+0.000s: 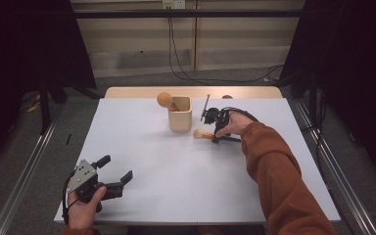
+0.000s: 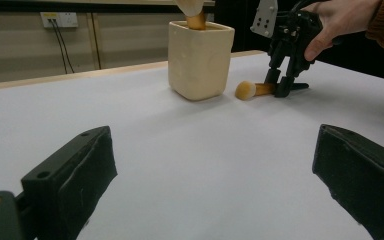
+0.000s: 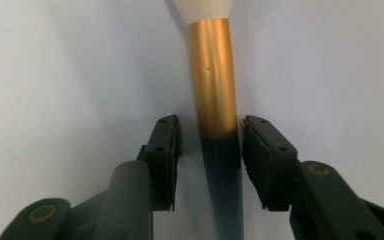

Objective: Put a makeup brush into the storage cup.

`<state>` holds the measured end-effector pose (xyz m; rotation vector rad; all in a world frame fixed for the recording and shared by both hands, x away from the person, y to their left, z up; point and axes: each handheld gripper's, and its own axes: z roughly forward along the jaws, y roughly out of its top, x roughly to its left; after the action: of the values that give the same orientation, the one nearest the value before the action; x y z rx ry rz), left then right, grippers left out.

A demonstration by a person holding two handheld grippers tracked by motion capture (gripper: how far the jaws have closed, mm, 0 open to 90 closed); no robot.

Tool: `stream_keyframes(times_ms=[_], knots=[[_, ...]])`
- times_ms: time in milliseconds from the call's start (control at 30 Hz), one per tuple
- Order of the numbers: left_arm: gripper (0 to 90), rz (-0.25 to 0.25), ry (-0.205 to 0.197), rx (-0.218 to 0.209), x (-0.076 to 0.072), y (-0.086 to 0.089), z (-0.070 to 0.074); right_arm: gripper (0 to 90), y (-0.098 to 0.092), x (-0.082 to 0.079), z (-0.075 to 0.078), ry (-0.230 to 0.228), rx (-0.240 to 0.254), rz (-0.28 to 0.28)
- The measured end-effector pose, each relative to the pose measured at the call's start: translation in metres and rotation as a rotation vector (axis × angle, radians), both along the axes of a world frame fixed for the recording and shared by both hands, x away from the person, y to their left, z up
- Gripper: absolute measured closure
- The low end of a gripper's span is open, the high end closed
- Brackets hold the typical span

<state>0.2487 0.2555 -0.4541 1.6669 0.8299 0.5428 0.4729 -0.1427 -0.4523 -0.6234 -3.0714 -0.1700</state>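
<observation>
A make-up brush (image 1: 201, 134) with a pale head, gold ferrule and dark handle lies flat on the white table (image 1: 186, 191), just right of a cream square cup (image 1: 180, 120). My right gripper (image 1: 216, 137) points down over its handle. In the right gripper view the handle (image 3: 214, 90) lies between the jaws of the right gripper (image 3: 211, 145). A narrow gap shows beside the left pad, and the right pad is very close to the handle. A second brush (image 1: 165, 100) stands head-up in the cup. My left gripper (image 1: 115, 168) rests wide open and empty near the front left edge.
In the left gripper view the cup (image 2: 200, 60), the lying brush (image 2: 252, 90) and the right gripper (image 2: 278, 85) sit ahead across bare table. A wooden strip (image 1: 127, 92) edges the table's far side. Metal rails (image 1: 24, 181) run along both sides.
</observation>
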Motion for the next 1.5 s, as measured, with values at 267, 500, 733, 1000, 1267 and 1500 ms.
stream_keyframes(times_ms=[267,500,733,1000,1267,1500], knots=[[3.5,0.007,0.002,-0.001,0.0,0.001,0.0,74.7,0.006,0.003,0.002,0.026,-0.053,0.001],[3.5,0.008,0.003,0.003,0.0,0.001,0.0,75.1,0.006,-0.001,0.002,-0.002,-0.047,-0.001],[3.7,0.016,0.004,0.002,-0.001,0.001,0.0,75.2,0.006,-0.003,0.002,-0.013,-0.038,0.001],[3.7,0.017,0.006,0.004,-0.001,0.003,0.0,75.2,0.0,-0.003,0.008,0.0,0.034,-0.03],[3.7,0.022,0.005,0.001,0.0,0.002,0.0,75.2,-0.012,-0.01,0.013,-0.022,0.053,-0.05],[3.6,0.032,0.005,0.0,0.001,0.003,-0.001,75.2,-0.026,-0.013,0.022,-0.042,0.118,-0.095]])
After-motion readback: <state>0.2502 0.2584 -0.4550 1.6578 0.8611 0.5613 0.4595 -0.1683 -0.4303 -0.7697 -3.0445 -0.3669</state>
